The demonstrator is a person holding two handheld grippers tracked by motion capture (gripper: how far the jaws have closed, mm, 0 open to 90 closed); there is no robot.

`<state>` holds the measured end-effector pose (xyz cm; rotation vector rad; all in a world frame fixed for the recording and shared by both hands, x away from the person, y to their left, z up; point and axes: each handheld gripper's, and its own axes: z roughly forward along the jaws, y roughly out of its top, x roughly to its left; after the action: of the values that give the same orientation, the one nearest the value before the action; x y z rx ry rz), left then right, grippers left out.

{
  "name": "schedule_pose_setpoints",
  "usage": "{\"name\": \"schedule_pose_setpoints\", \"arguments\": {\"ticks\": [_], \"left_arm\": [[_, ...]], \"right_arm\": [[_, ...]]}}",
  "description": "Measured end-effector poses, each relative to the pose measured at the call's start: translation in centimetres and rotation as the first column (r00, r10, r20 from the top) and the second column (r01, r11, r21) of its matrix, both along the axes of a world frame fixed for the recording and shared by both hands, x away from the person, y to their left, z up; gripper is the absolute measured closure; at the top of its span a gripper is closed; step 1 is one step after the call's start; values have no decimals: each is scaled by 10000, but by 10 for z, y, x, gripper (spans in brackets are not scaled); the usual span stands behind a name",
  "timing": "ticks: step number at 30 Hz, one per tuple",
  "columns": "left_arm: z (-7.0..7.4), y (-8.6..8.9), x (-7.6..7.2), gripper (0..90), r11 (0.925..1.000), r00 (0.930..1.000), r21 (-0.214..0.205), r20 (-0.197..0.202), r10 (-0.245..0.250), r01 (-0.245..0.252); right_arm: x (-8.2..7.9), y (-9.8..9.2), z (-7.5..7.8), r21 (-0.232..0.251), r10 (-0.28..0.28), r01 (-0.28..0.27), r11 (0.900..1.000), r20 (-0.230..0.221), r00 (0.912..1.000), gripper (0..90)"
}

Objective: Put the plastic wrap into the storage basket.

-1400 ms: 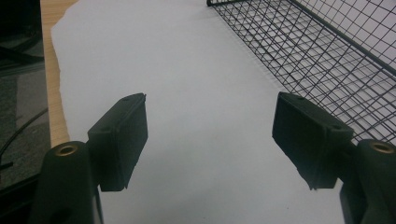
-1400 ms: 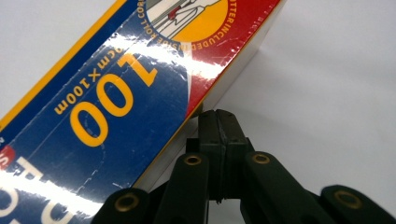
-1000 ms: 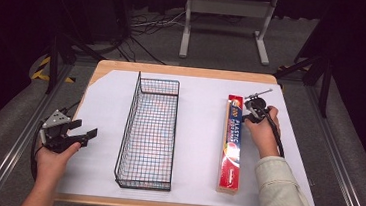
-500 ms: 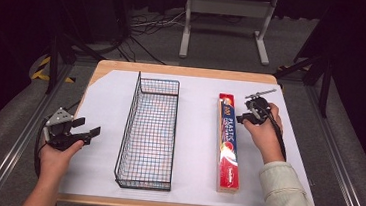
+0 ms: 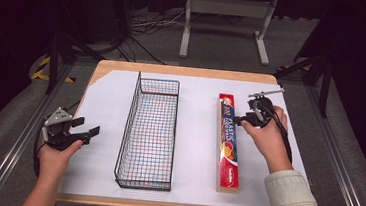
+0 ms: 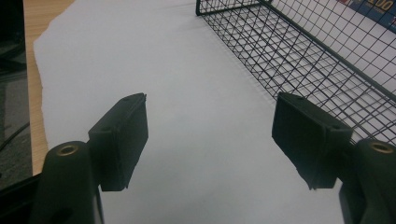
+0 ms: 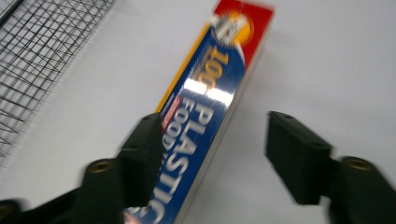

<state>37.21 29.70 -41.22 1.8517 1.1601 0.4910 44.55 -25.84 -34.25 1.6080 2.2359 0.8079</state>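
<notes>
Left tongs (image 5: 84,128): jaws spread wide, nothing between them but bare white sheet (image 6: 187,93). Ahead and to their left, open sheet runs to the counter (image 5: 183,71) edge. To their right, just beside, the near wall of the wire basket (image 5: 149,130) blocks sideways travel along its whole length.

Right tongs (image 5: 239,120): jaws apart, the plastic wrap box (image 7: 205,121) lies under the left jaw and partly in the gap. Right of the box, bare sheet, free. Between box and basket, an open lane of sheet. Basket interior looks unoccupied, open from above.
</notes>
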Motion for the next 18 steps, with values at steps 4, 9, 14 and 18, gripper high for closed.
{"name": "schedule_pose_setpoints", "arguments": {"ticks": [4, 9, 14, 18], "left_arm": [[1, 0, -1, 275, 10000, 10000, -26, -21, 13, -13], [1, 0, -1, 275, 10000, 10000, -37, -20, 13, -13], [1, 0, -1, 274, 10000, 10000, -22, -26, 20, -20], [1, 0, -1, 275, 10000, 10000, -49, -15, 37, -37]], "right_arm": [[-12, 7, 6, -112, -203, 202, 9997, -91, 9998, 382], [-25, 18, 6, -202, -550, 551, 9983, 80, 9985, 271], [-33, 29, 1, -350, -896, 892, 9954, -92, 9959, 206], [-35, 35, -5, -416, -961, 955, 9946, -112, 9953, 181]]}}
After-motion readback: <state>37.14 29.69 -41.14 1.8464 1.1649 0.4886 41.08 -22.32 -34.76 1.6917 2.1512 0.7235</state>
